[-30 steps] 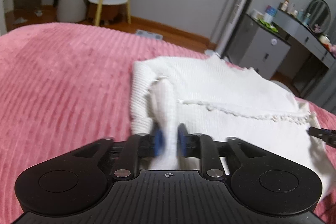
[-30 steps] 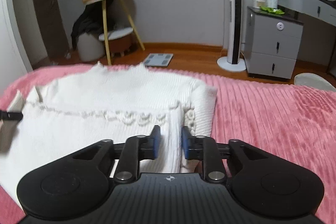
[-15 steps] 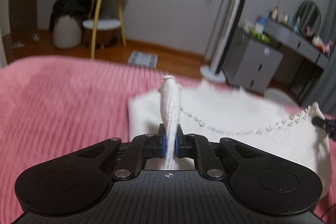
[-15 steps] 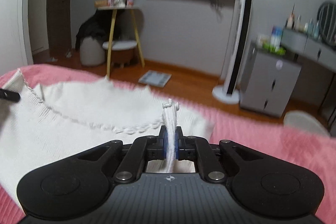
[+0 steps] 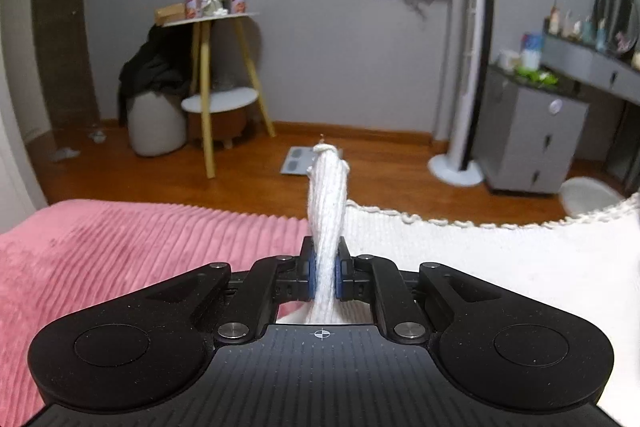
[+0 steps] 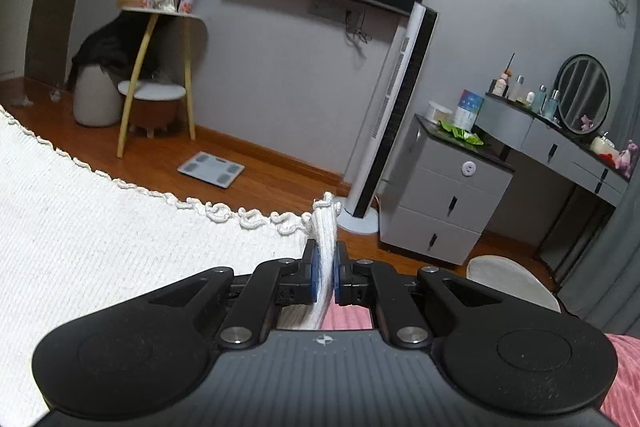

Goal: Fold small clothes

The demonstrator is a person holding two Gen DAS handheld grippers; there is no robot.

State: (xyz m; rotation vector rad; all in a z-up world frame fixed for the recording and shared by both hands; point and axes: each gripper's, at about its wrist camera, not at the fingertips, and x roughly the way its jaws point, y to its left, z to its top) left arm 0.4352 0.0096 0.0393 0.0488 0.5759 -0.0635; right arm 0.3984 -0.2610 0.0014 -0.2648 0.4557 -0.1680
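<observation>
A white knit garment [image 5: 460, 259] with a scalloped trim edge hangs stretched between my two grippers above the pink bed. My left gripper [image 5: 325, 273] is shut on one bunched corner of it, which sticks up between the blue pads. My right gripper [image 6: 325, 273] is shut on the other corner; the white knit garment [image 6: 120, 239] spreads out to its left. The lower part of the garment is hidden behind the gripper bodies.
The pink ribbed bedspread [image 5: 140, 247] lies below, also at the lower right of the right wrist view [image 6: 624, 379]. Beyond the bed are a wooden floor with a scale [image 6: 211, 169], a tower fan [image 6: 390, 115], a grey drawer unit [image 6: 444, 203] and a stool table [image 5: 216, 83].
Both grippers closed on the garment's corners and lifted it off the bed. It now hangs raised between them, and both views have tilted up toward the room.
</observation>
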